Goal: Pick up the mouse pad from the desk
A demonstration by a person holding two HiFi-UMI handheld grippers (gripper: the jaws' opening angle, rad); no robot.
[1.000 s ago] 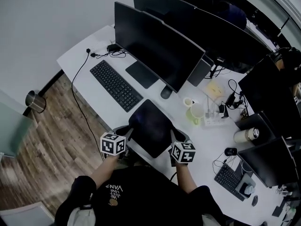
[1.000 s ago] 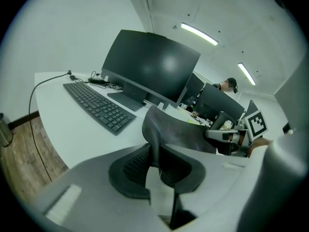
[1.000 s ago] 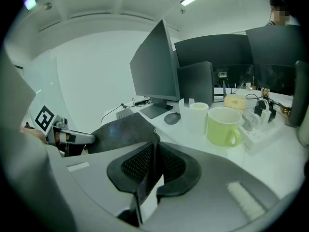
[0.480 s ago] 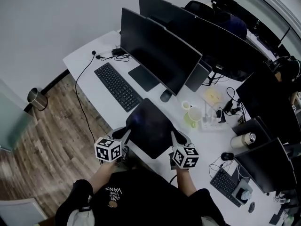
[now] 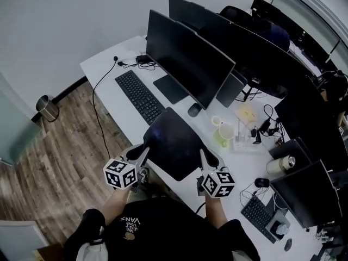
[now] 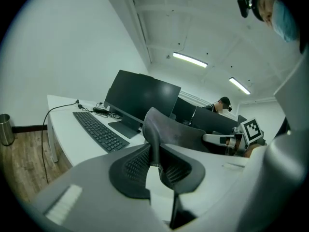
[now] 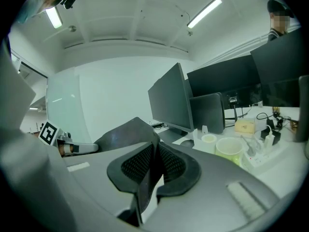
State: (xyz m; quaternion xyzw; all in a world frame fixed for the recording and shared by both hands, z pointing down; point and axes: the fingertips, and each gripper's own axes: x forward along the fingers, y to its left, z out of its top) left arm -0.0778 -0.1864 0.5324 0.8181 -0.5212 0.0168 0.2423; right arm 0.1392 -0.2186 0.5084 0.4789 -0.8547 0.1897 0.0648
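**A:** Two claws, one corner each. The left claw [image 5: 145,147] is pinched on the near-left corner of the mouse pad [image 5: 173,143]. The right claw [image 5: 203,157] is pinched on the near-right corner. In both gripper views the ribbed faces press on the thin edge, with nothing else between them.

**B:** Where does the sheet sit?

**A:** It spans the gap between the claws and runs out ahead of them, above the surface [image 5: 117,105]. The near edge is raised. I cannot tell whether the far edge is clear of the surface.

**B:** How will it handle?

**A:** My judgement is light, thin and floppy. In the left gripper view it bows upward from the grip and curves across toward the other claw, so it has little stiffness of its own. It is not fragile and a firm pinch should do no harm. The underside is probably rubbery and should not slip much.

**B:** Best place to hold it?

**A:** The two near corners, as now, with the edge set well into each claw rather than at the tips. Keeping the claws apart should hold the near edge taut, while bringing them together would likely fold the sheet.

**B:** Risks?

**A:** The unsupported far end may droop. The cup [image 5: 227,136] stands ahead of the right claw and the keyboard [image 5: 140,97] ahead of the left claw. A sagging edge could brush either one.
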